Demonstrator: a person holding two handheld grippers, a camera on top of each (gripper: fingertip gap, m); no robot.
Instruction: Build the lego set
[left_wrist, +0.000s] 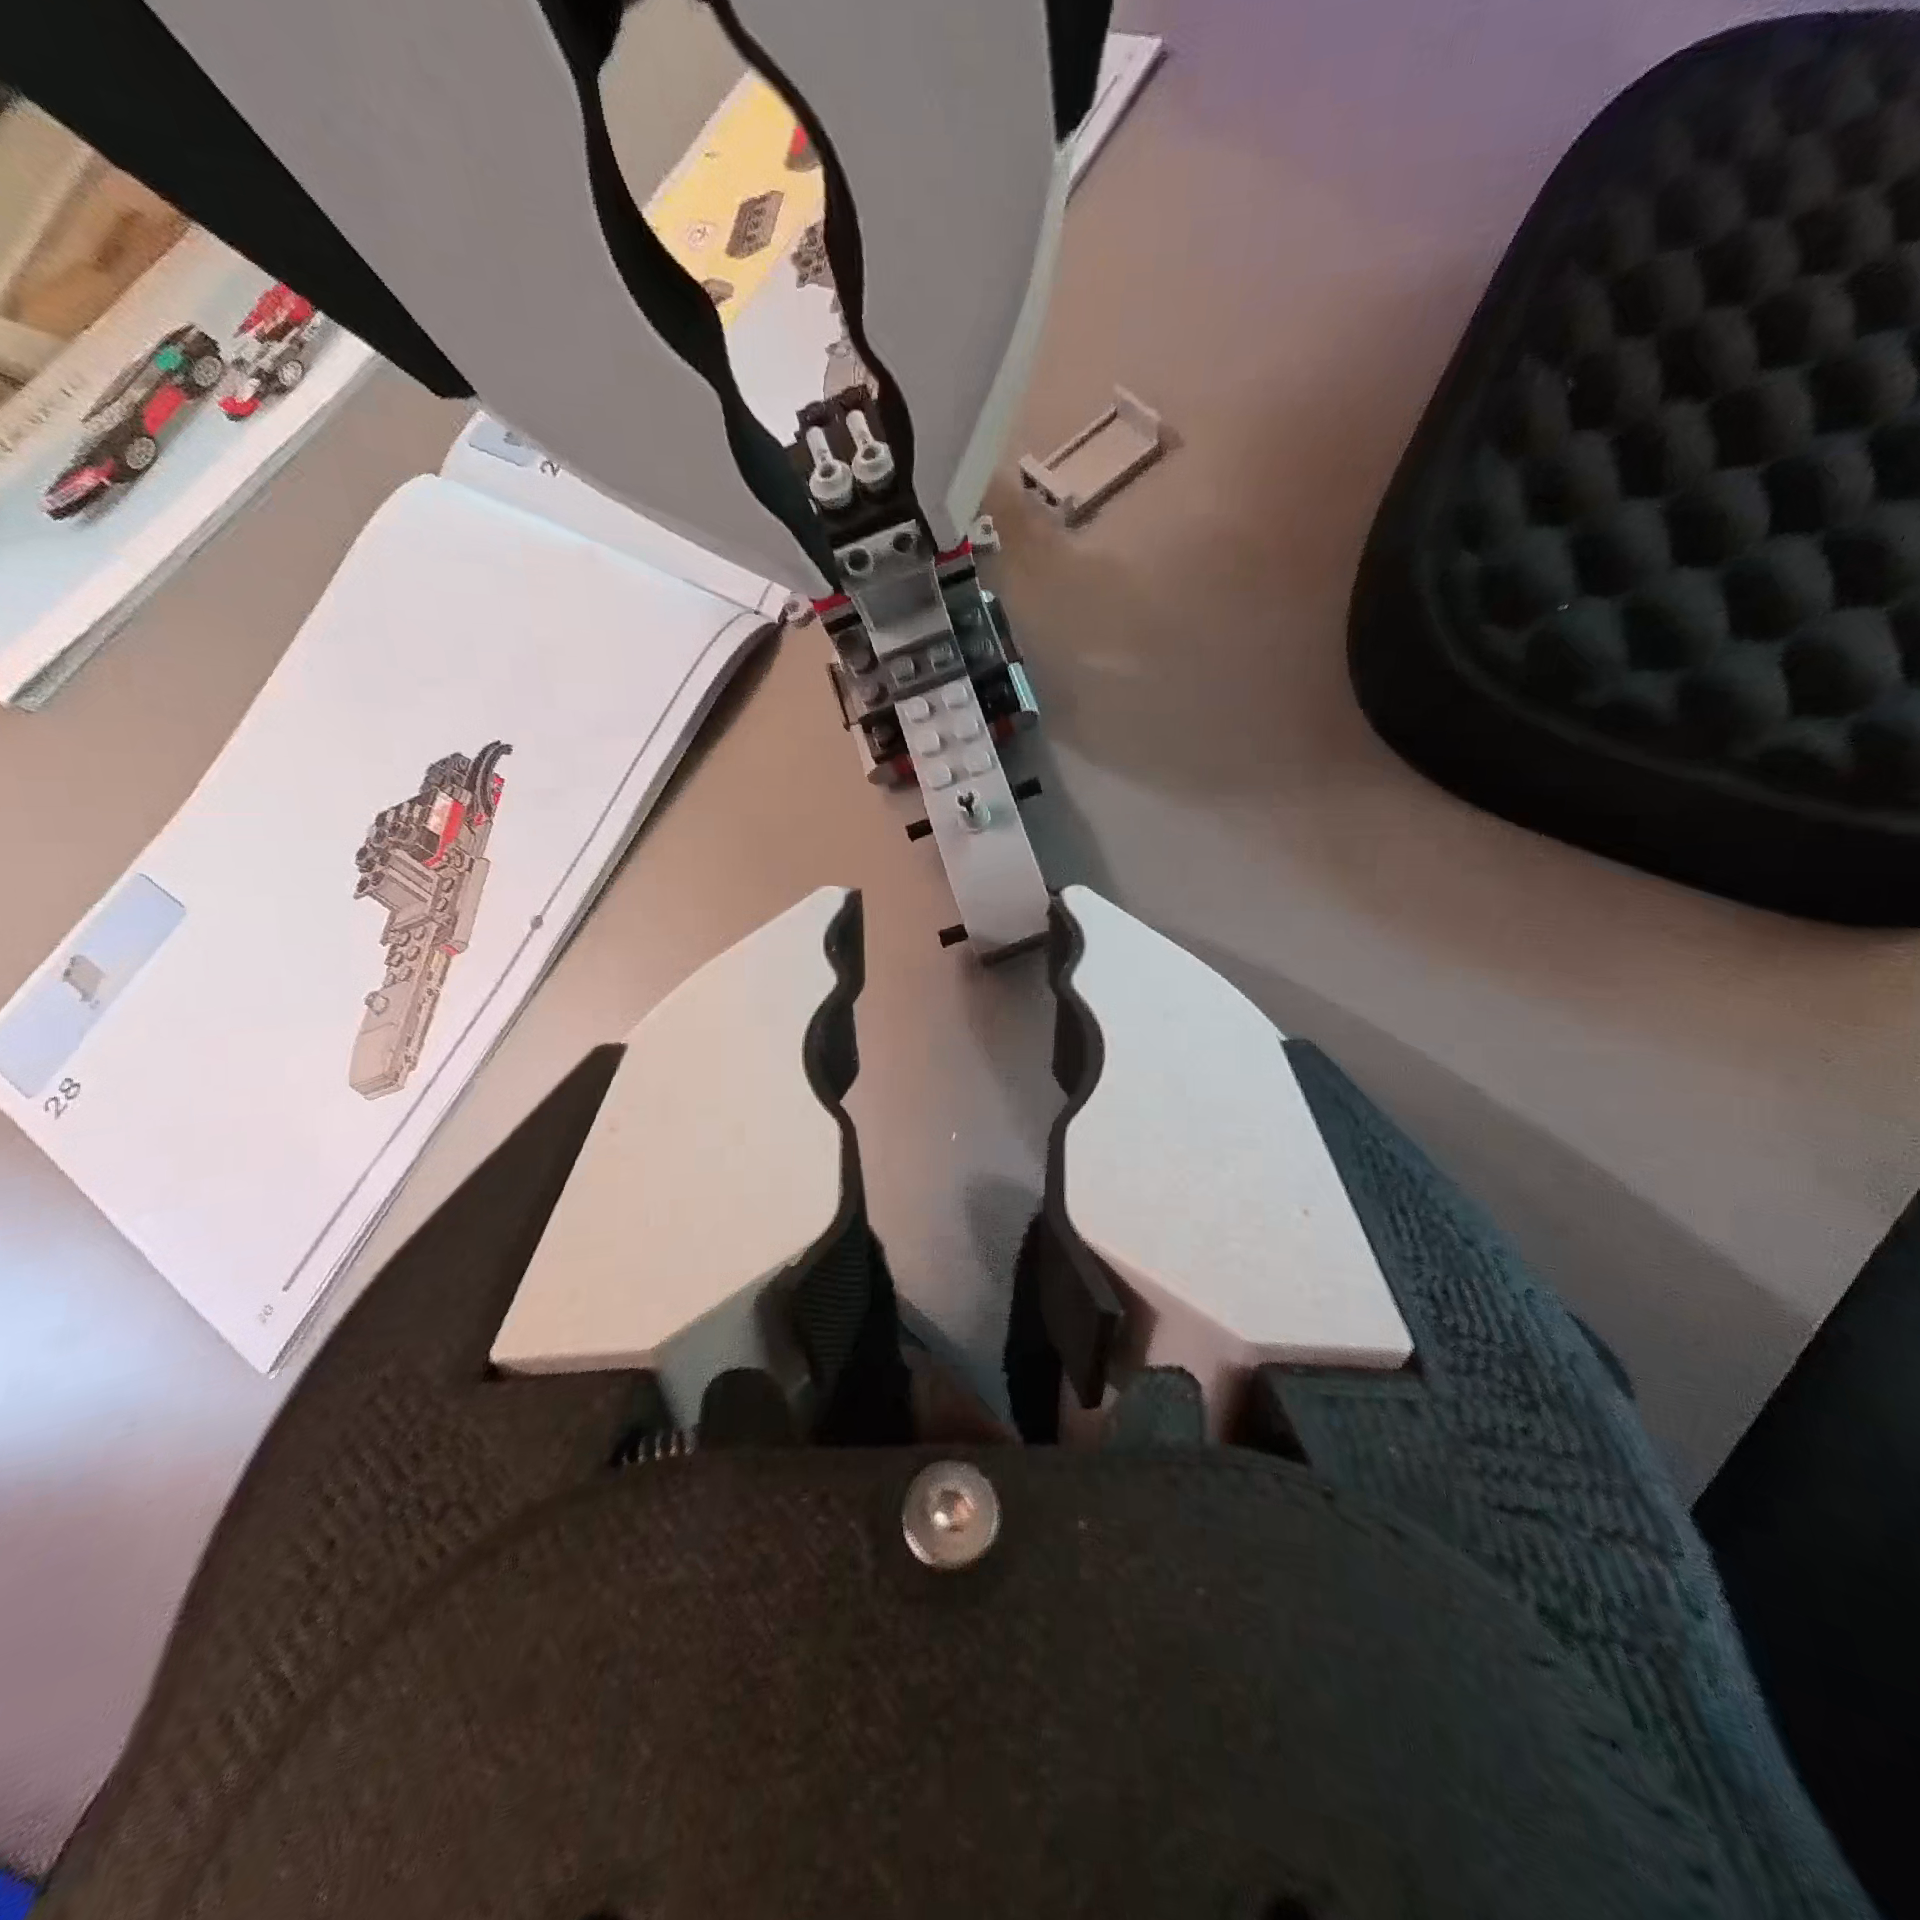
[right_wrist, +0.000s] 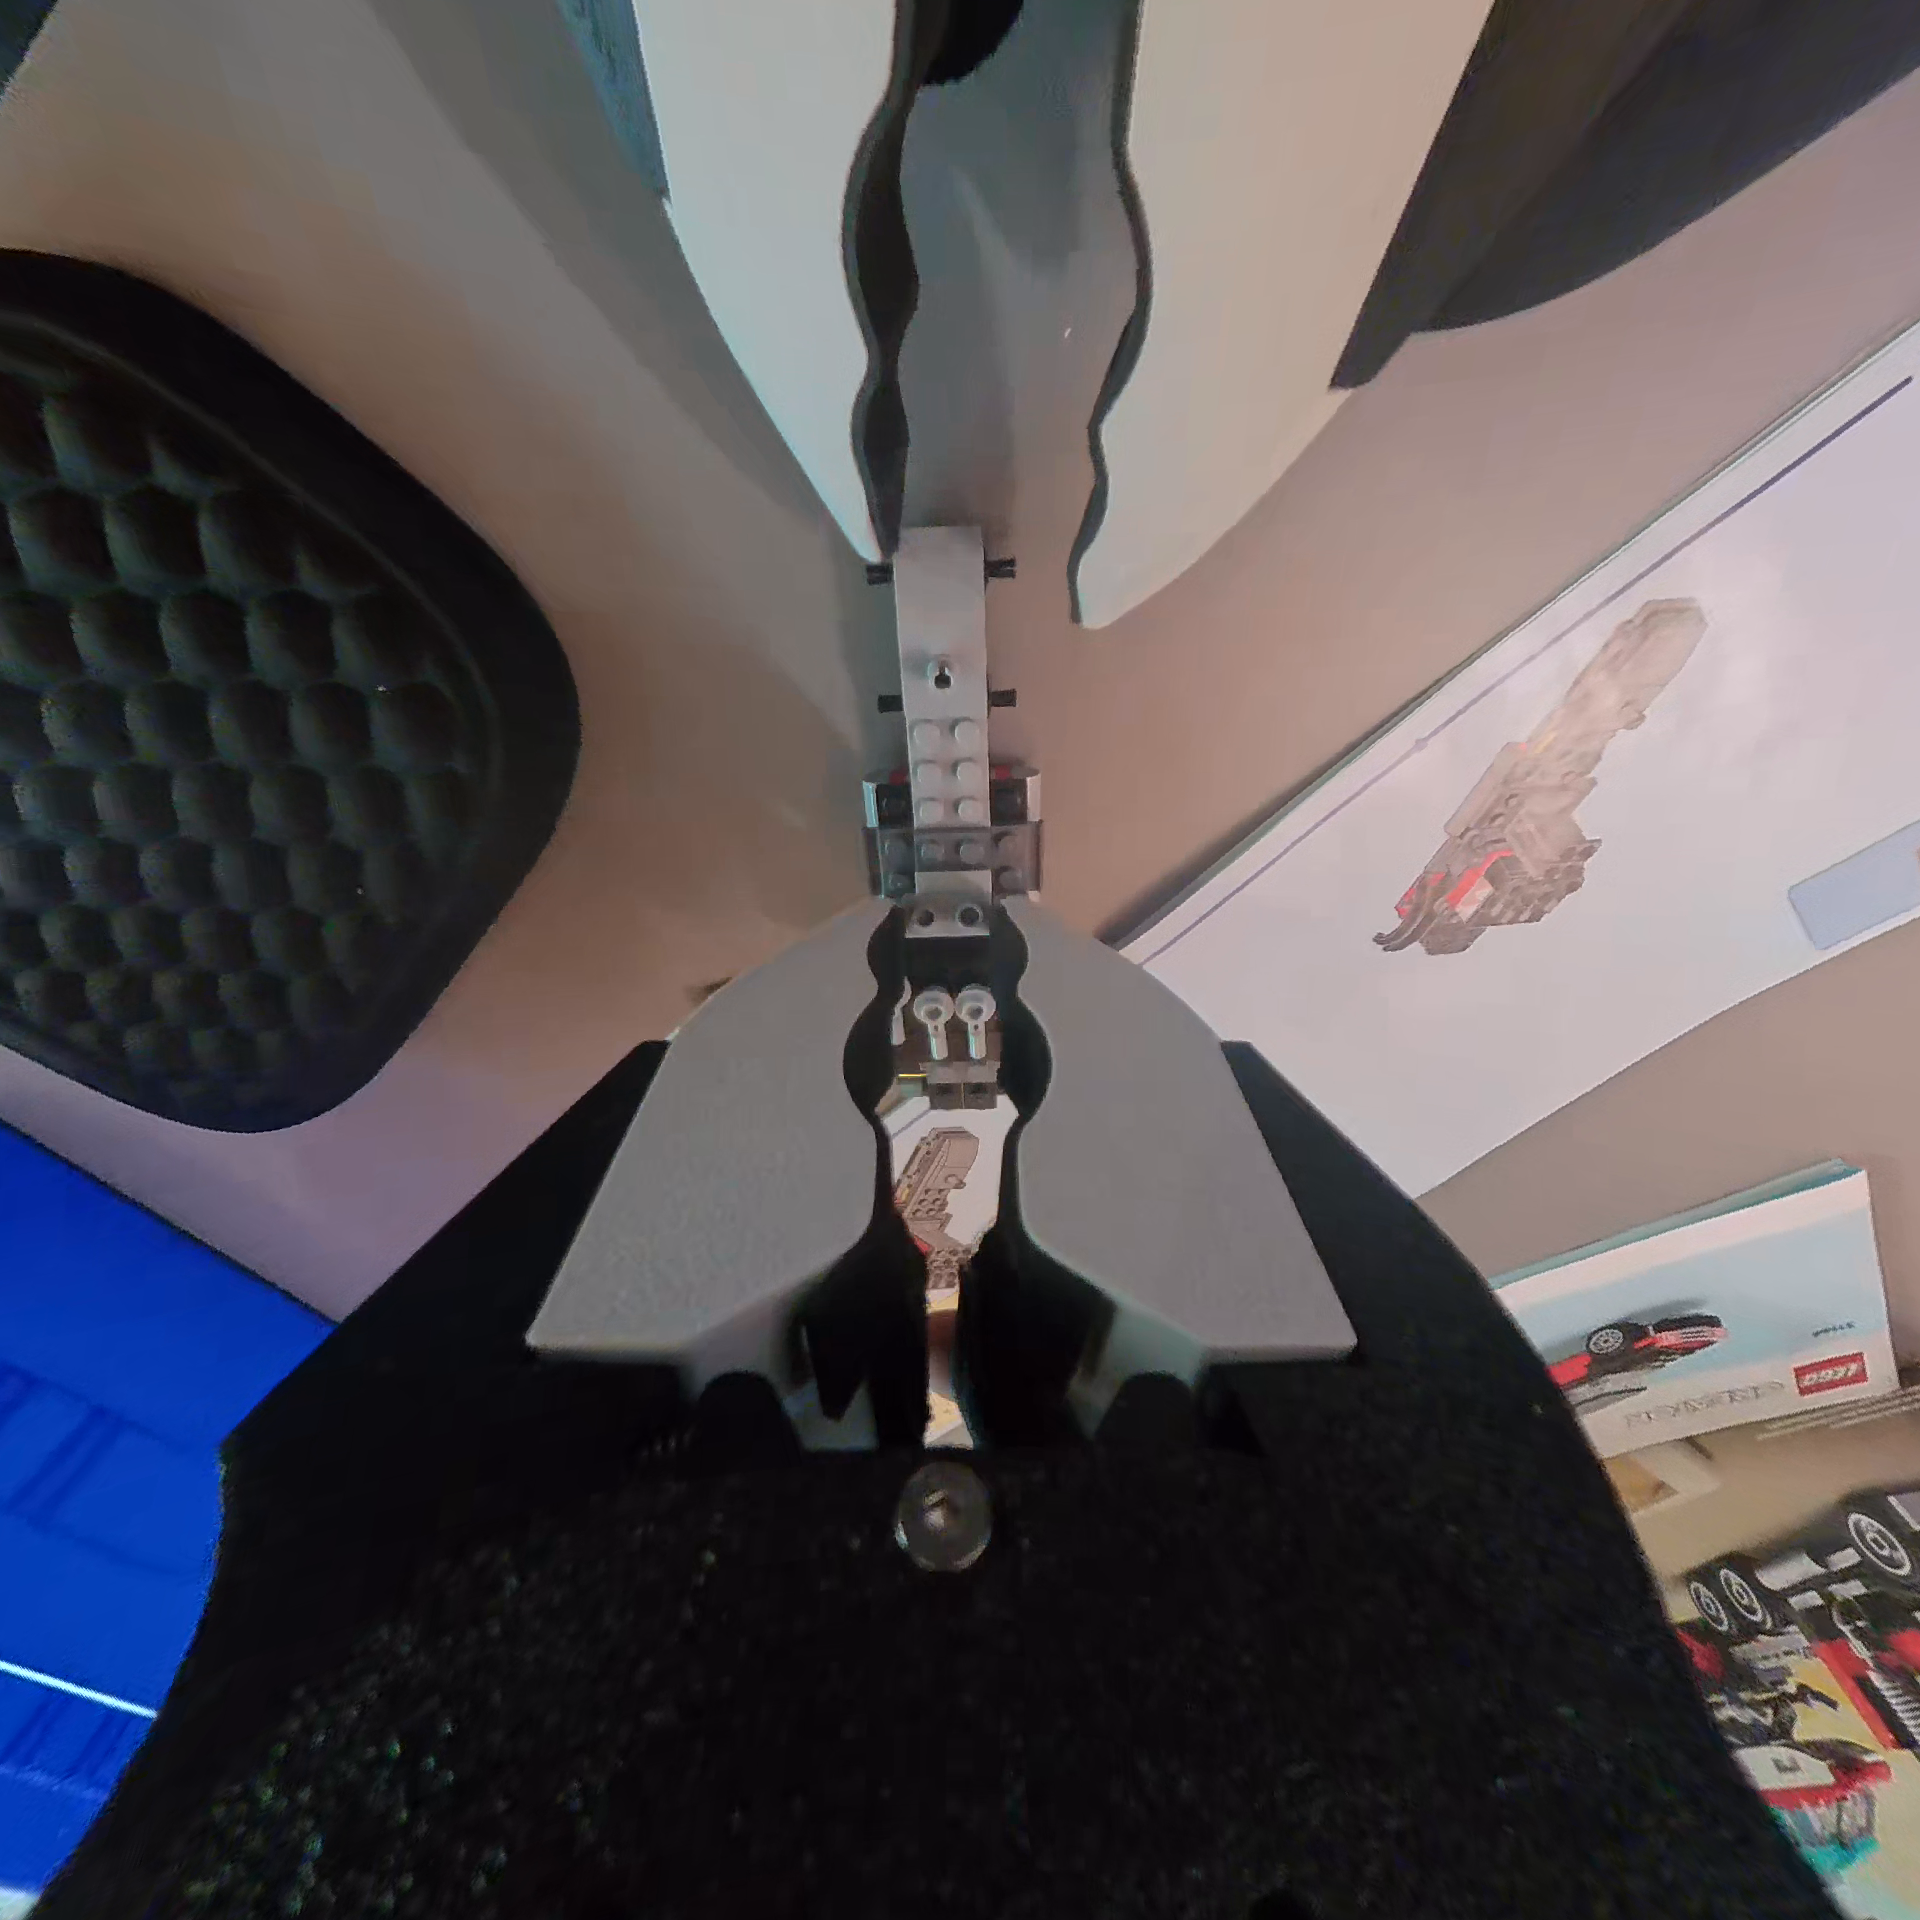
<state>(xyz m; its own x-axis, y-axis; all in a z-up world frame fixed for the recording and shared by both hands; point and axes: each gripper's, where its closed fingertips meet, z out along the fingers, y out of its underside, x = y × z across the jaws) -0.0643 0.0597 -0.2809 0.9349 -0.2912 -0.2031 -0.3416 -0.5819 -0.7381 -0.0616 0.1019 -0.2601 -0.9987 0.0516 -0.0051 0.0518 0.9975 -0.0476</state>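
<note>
The half-built lego car (left_wrist: 940, 707) hangs just above the worktop (left_wrist: 1195, 748) at the middle of both views, a long grey and white strip of bricks with black and red parts at one end and small black pegs sticking out of its sides; the right tongs (right_wrist: 940, 920) are clenched on its wide, dark end, their two grey fingers (right_wrist: 748, 1122) pinching the sides where two small white pins stand up, seen in the left wrist view at 12 o'clock; the left tongs (left_wrist: 956, 914) stand apart, with a clear gap between their fingers (left_wrist: 727, 1122), and only the right-hand tip touches the narrow white end of the car; the other finger is clear of it, so they grasp nothing; a loose grey brick (left_wrist: 1091, 462) lies on the worktop at about 1 o'clock of the car in the left wrist view, just beside the right tongs; an open instruction booklet (left_wrist: 343, 862) lies flat at 9 o'clock, showing a drawing of the partly built model; a second booklet (left_wrist: 156, 436) with a picture of a black and red car lies at 10 o'clock beyond it; a black case lid lined with egg-crate foam (left_wrist: 1683, 520) sits at 3 o'clock, and I see nothing inside it.
</note>
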